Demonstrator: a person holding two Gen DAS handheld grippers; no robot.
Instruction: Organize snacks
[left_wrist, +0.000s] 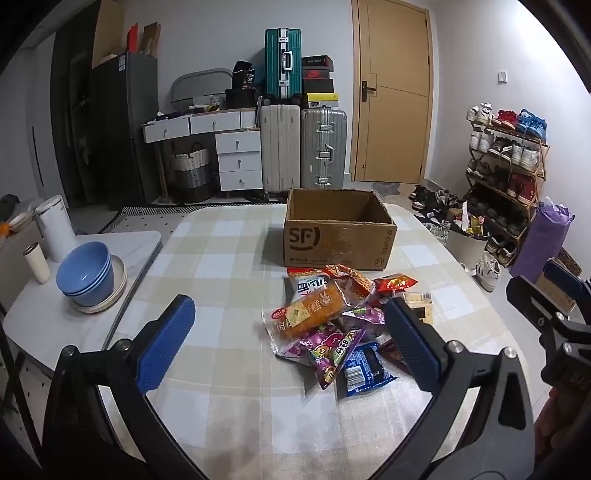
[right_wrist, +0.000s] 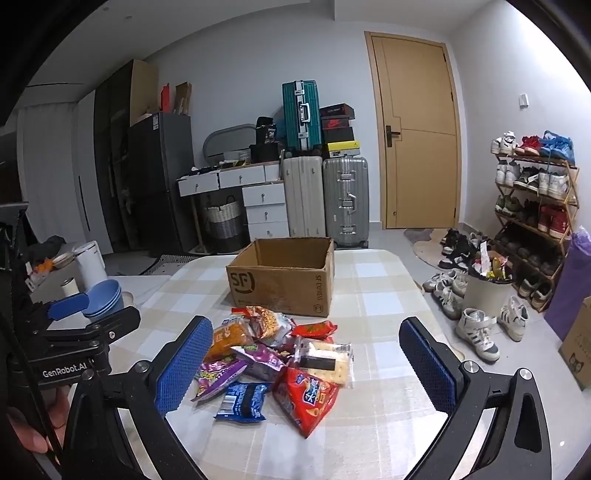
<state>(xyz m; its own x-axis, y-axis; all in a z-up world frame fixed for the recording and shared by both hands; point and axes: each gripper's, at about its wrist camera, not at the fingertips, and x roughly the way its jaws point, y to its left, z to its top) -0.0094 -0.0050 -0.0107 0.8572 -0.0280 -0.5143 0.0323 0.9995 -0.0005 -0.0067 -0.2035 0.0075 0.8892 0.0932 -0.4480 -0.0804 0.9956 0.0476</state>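
You are at the very start: nothing is in the cardboard box (left_wrist: 338, 236) yet, as far as its open top shows, and no packet is lifted. Your left gripper (left_wrist: 291, 328) and your right gripper (right_wrist: 303, 356) both hover above the desk (left_wrist: 221, 258) with their jaws spread wide and nothing between the pads.

The snacks (right_wrist: 273, 354) lie in one loose heap on the checked cloth, just in front of the box and near both grippers. They overlap each other: an orange cake packet (left_wrist: 308, 312) on the left side, purple bags (right_wrist: 218, 376) beneath it, a blue wrapper (right_wrist: 242, 402) at the near edge, a large red bag (right_wrist: 308, 397) nearest your right gripper, and a clear pack of pale wafers (right_wrist: 327, 356) behind it.

The next move probably calls for choosing a top packet, lowering one gripper over it, and closing gently, since these crinkly, air-filled bags may slip or drag their neighbours.
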